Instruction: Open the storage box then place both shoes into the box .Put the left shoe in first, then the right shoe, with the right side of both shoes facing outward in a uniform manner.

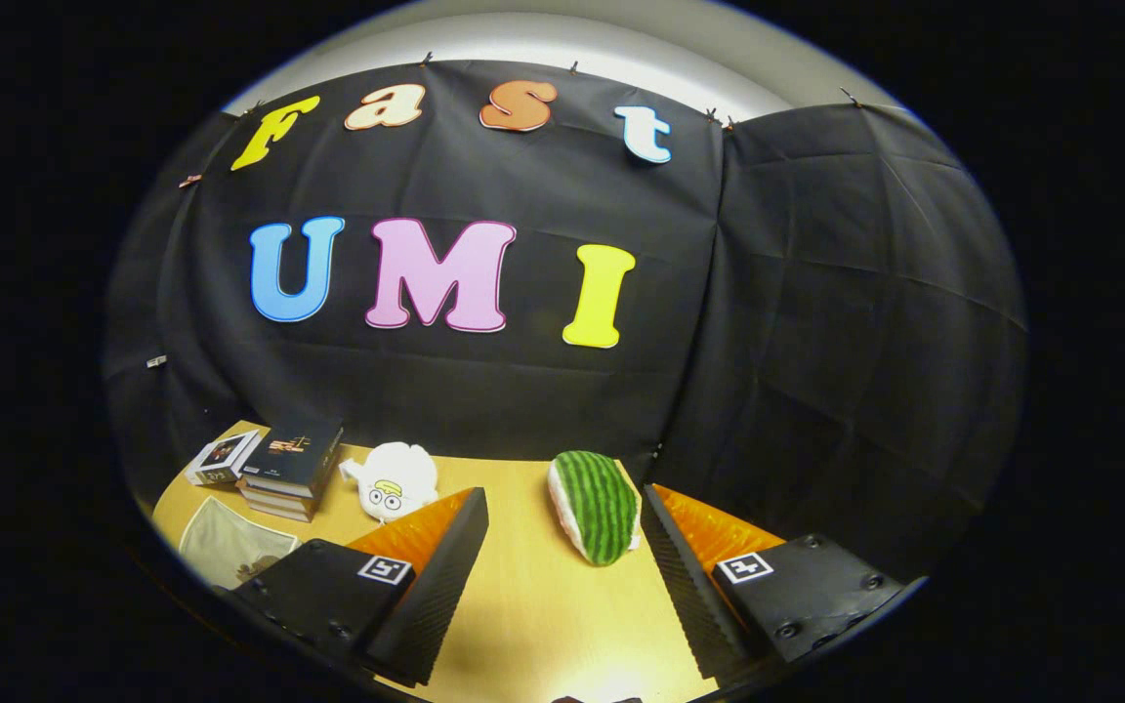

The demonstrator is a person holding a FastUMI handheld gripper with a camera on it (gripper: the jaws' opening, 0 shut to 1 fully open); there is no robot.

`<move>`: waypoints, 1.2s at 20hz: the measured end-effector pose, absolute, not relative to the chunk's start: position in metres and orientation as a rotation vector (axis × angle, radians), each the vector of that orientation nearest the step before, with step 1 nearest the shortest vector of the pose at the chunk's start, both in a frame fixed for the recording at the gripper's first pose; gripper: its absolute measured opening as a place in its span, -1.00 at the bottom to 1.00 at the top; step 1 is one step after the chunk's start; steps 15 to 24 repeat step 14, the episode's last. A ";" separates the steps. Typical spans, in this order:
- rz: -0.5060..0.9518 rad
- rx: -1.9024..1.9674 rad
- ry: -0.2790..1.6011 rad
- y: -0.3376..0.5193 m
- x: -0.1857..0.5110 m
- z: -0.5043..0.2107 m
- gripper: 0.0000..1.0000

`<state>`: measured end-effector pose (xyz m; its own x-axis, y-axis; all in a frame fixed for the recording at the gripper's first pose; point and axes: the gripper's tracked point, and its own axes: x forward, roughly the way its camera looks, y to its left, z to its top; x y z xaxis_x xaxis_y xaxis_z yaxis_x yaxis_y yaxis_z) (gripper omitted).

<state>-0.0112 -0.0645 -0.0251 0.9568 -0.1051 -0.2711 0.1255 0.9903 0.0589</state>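
jaws wide apart w/ nothing between, over wooden surface (523, 605). green striped shoe (595, 505), prob a slipper, lies just ahead, nearer the right finger. white plush one (395, 479) beyond the left finger, books (291, 467) further left.

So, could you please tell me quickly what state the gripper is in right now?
Gripper: open, holding nothing, its fingers spread over bare table, with the watermelon-patterned plush just ahead between them.
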 end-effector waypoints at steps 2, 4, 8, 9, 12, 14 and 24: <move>-0.121 0.080 0.259 -0.075 -0.014 -0.024 0.94; -0.119 0.095 0.245 -0.081 -0.013 -0.022 0.94; -0.108 0.113 0.230 -0.090 -0.010 -0.023 0.94; -0.107 0.115 0.222 -0.093 -0.010 -0.023 0.94; -0.091 0.128 0.202 -0.092 -0.013 -0.023 0.94; -0.062 0.134 0.194 -0.086 -0.014 -0.025 0.94; -0.062 0.134 0.194 -0.086 -0.014 -0.025 0.94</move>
